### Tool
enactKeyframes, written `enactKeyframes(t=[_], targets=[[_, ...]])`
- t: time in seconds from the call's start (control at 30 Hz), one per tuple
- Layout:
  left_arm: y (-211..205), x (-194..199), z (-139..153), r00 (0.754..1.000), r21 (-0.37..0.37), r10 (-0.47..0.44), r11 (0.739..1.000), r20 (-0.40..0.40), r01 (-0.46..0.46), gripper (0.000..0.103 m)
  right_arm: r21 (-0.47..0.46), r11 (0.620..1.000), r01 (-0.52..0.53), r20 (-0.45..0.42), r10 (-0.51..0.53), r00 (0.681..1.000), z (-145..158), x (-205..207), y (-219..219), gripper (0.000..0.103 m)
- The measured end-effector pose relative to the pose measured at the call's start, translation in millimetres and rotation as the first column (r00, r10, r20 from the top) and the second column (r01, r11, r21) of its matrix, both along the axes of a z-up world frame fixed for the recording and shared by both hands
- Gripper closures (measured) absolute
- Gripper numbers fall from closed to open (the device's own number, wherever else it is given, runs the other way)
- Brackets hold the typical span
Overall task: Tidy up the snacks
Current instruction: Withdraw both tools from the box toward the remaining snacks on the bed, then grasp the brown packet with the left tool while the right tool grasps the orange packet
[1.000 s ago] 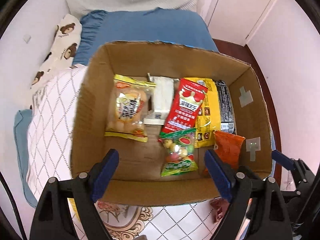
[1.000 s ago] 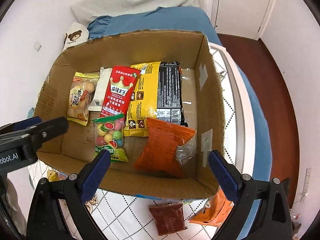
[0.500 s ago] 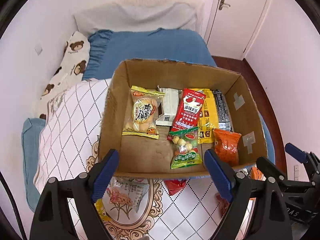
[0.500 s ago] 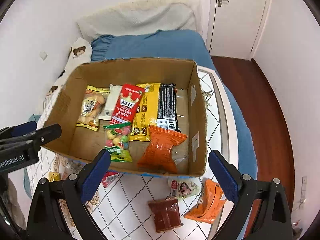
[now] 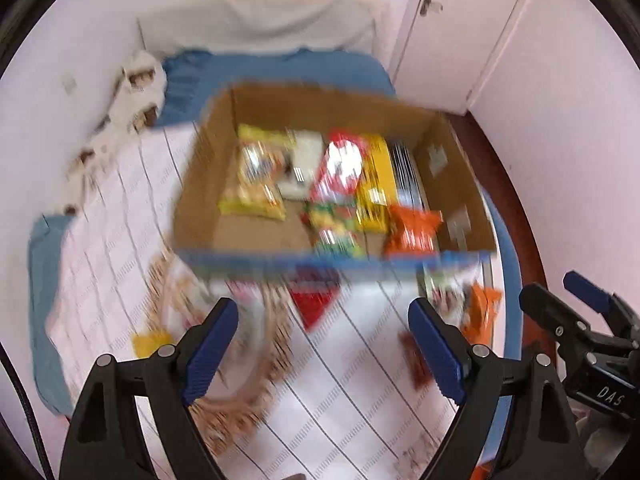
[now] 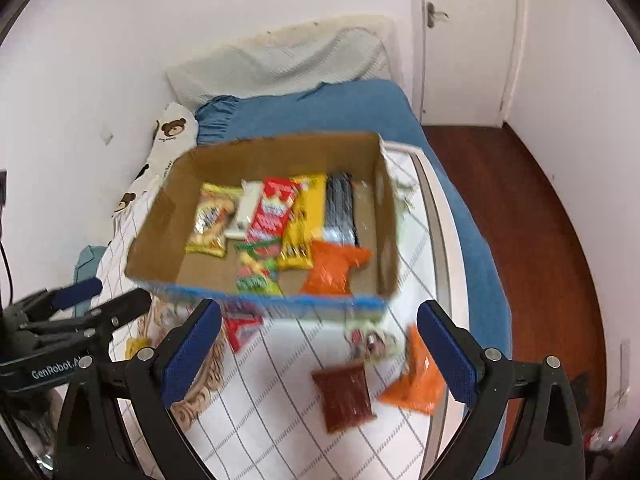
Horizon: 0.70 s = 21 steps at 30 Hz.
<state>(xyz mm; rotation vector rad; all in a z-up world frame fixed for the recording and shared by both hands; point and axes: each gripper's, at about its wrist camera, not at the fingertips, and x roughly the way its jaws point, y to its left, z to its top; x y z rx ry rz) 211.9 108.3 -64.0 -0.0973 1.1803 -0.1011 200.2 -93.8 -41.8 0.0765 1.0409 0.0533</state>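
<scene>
An open cardboard box (image 6: pixel 168 236) (image 5: pixel 200 200) sits on a white quilted cover and holds several snack packets, among them a red one (image 6: pixel 272 212) and an orange one (image 6: pixel 332 268). Loose packets lie in front of it: a dark red one (image 6: pixel 346 396), an orange one (image 6: pixel 416 380), a red one (image 6: pixel 242 328) and a small yellow one (image 5: pixel 150 342). My left gripper (image 5: pixel 324 348) is open and empty, well back from the box. My right gripper (image 6: pixel 320 352) is open and empty above the loose packets. The left wrist view is blurred.
The box stands on a bed with a blue sheet (image 6: pixel 320 112), a grey pillow (image 6: pixel 288 60) and a bear-print pillow (image 6: pixel 168 132). A white wall runs along the left. A door (image 6: pixel 468 40) and dark wood floor (image 6: pixel 532 216) lie to the right.
Both grippers have pulled back and up from the box, so it looks smaller and farther. More loose packets in front of it have come into view. Both stay open.
</scene>
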Motion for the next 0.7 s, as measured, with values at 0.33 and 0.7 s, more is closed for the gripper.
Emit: enactKeyframes(t=[0.33,0.7], targets=[[-82,-9,-126,0.940,-0.064,-0.086,0.996,-0.330,0.069,0.016,-0.026,0.958,0.286,-0.349,-0.277,0.895,-185,-80,-96,0.003],[-152,14,-180,0.874,-0.094,-0.096,0.994,-0.476,0.058,0.016,0.149,0.921,0.359,-0.430,-0.267,0.863,-253,-95,-138,0.000]])
